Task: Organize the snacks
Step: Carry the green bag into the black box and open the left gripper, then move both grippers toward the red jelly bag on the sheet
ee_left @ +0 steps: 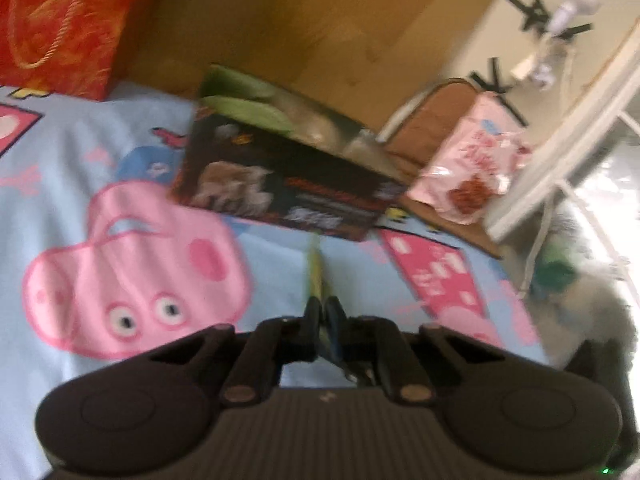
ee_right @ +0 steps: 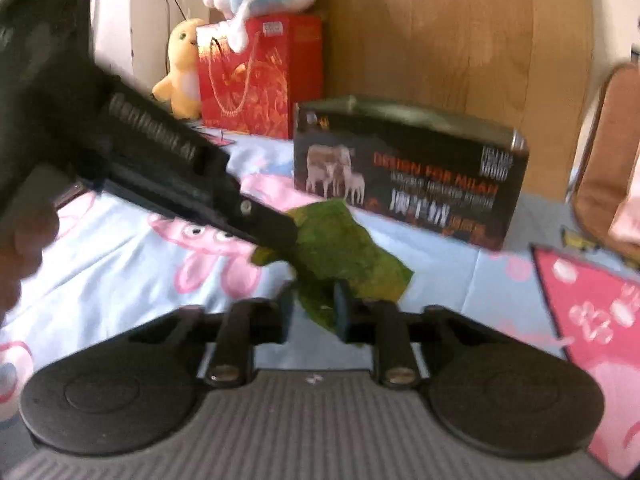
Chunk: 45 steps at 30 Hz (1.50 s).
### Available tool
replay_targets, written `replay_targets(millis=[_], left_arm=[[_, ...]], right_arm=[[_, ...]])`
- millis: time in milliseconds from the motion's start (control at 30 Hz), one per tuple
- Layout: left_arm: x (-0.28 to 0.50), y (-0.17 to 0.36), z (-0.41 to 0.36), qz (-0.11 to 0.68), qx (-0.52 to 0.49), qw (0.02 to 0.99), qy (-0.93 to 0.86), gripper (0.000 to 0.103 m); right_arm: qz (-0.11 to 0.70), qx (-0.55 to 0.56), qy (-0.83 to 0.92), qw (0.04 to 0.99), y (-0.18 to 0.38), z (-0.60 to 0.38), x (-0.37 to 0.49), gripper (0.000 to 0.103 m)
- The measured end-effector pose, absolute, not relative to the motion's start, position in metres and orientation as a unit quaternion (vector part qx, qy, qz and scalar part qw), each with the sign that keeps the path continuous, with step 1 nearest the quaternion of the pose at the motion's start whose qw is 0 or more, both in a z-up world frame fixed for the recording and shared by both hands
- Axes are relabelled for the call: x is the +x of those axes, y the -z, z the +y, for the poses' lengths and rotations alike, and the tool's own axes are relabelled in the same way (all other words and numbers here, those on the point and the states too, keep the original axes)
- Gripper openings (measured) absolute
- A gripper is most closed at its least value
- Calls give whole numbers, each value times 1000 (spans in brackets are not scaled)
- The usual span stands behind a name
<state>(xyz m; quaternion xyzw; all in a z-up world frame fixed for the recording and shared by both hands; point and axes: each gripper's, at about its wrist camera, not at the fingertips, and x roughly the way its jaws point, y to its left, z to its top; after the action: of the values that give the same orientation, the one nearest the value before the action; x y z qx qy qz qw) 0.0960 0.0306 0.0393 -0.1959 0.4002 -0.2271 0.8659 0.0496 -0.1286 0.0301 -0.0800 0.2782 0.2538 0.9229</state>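
Both tongs, left point(ee_left: 322, 312) and right point(ee_right: 314, 304), clamped on green packet point(ee_right: 344, 248); more in dark box point(ee_left: 288, 176).

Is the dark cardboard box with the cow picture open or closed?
Open. In the left wrist view the dark cardboard box has green flaps folded up and wrapped packets showing inside.

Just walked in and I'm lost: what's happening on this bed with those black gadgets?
A person is sorting snacks with a two-finger tool in each hand. Both tools grip the same flat green snack packet above the light blue cartoon-pig bedsheet: the left tool pinches its far edge, the right tool its near edge. Behind stands an open black cardboard box with cow pictures, already holding green packets, likely where this one goes next.
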Motion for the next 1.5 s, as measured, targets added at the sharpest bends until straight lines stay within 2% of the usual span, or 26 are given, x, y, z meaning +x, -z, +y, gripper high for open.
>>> replay_targets(millis=[467, 567, 600, 633, 700, 900, 967, 1133, 1500], left_arm=[[110, -121, -2, 310, -139, 899, 277, 5], [130, -131, -7, 295, -125, 911, 260, 11], [141, -128, -8, 299, -123, 914, 244, 22], [156, -121, -7, 307, -120, 920, 212, 29], [176, -102, -1, 333, -121, 923, 148, 29], [144, -68, 24, 343, -148, 917, 141, 30], [130, -58, 25, 355, -153, 911, 145, 30], [96, -36, 12, 378, -108, 909, 138, 30], [47, -30, -5, 378, -55, 915, 131, 35]], right_arm=[[133, -78, -159, 975, -73, -140, 56, 3], [115, -102, -141, 978, -88, -135, 79, 3], [122, -117, -139, 976, -89, -130, 92, 5], [132, -140, -133, 972, -87, -124, 107, 5], [142, -172, -105, 969, -77, -119, 128, 23], [171, -89, -121, 974, -65, -163, 91, 24], [204, -40, -131, 969, -57, -184, 77, 24], [272, 55, -131, 952, -39, -214, 38, 25], [285, 92, -133, 945, -38, -209, 0, 27]])
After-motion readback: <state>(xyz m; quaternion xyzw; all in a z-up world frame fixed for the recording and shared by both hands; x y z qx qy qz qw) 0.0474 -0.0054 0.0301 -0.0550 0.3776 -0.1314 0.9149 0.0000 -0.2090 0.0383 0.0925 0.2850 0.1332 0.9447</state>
